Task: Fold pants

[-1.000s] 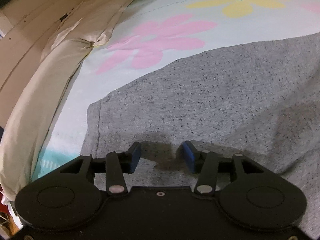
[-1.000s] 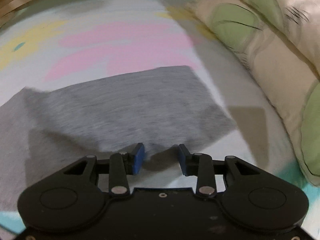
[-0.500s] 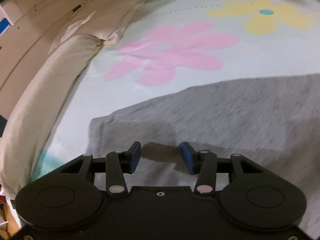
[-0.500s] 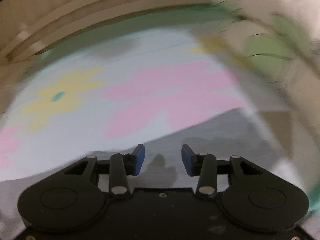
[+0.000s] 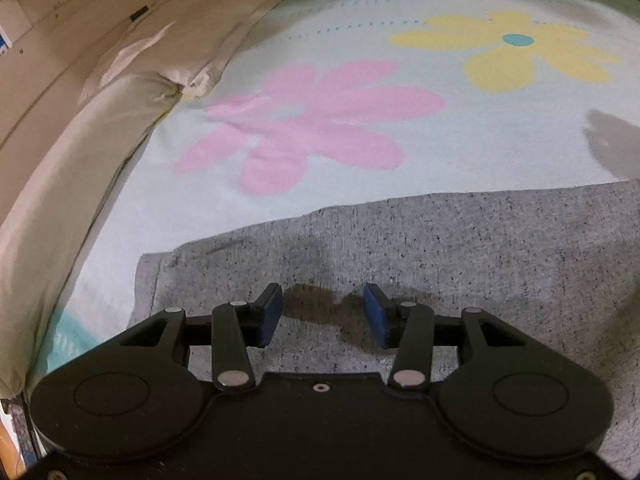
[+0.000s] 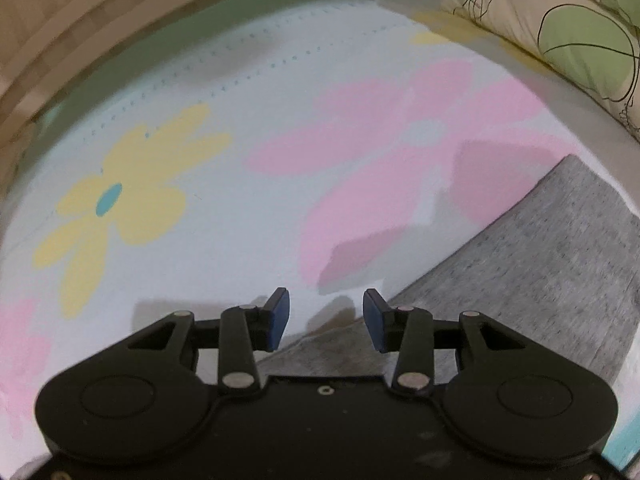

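1. Under and ahead of the left gripper (image 5: 322, 312) lie the grey pants (image 5: 440, 264), spread flat on the flowered sheet (image 5: 440, 152). The fingers stand wide apart with nothing between them, hovering over the cloth and casting a shadow on it.
2. The right gripper (image 6: 325, 316) has its fingers parted about as wide, also empty. Only the straight far edge of the pants (image 6: 560, 248) runs between and to the right of its fingertips; bare sheet fills everything ahead and to the left.
3. Judging by the neat straight upper edge and the squared corner just left of the left fingers, at least one fold seems to be laid down already. How many layers lie there cannot be told from these views.
4. What remains, as I read it, is another fold across the length or a final smoothing; neither gripper has hold of the fabric yet.
5. Edges to take: the corner with its hem band to the left of the left fingers, and the diagonal edge right beside the right fingertips.
6. Open room is plentiful ahead of both grippers, across the pink flower (image 5: 312, 128) and yellow flower (image 6: 120, 196).
7. The room closes at the sides: a beige pillow (image 5: 100, 120) far left of the left fingers, a leaf-printed pillow (image 6: 568, 28) far right of the right ones.
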Demonstrator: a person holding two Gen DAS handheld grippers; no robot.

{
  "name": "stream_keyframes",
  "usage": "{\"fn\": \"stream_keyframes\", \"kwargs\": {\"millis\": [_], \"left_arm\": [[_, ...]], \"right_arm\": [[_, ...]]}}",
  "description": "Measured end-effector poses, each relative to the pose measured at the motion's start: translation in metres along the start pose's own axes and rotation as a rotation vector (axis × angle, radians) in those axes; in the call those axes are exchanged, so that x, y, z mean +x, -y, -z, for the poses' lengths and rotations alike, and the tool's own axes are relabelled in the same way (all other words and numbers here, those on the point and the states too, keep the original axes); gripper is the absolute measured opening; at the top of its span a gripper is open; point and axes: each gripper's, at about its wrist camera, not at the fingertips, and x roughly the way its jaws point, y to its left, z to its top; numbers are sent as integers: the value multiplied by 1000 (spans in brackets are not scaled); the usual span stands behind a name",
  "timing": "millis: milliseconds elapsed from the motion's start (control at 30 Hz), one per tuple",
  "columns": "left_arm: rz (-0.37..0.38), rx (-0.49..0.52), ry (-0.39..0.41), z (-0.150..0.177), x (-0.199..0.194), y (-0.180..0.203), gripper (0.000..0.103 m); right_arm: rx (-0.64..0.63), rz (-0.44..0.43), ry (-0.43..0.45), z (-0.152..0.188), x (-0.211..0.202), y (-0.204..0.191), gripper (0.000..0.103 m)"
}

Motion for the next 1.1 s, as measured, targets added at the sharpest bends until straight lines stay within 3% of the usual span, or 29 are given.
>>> {"fn": "stream_keyframes", "kwargs": {"millis": [167, 267, 333, 367, 467, 867, 1100], "left_arm": [[61, -34, -21, -3, 2, -7, 55], [102, -63, -43, -5, 2, -11, 55], [127, -85, -63, -8, 3, -14, 55], [142, -104, -69, -10, 3, -16, 55], [192, -160, -82, -15, 1, -22, 54], [297, -359, -106, -49, 3, -18, 53], [319, -362, -152, -54, 10, 4, 53]], "right_arm": [[-81, 74, -69, 12, 7, -10, 43], [-61, 63, -111, 14, 2, 1, 41], [-58, 38, -139, 15, -2, 7, 31], [-69, 20, -145, 17, -5, 11, 18], [-95, -20, -153, 20, -15, 23, 10], [-228, -81, -131, 46, -29, 45, 7], [-274, -111, -131, 69, -45, 53, 7]]}}
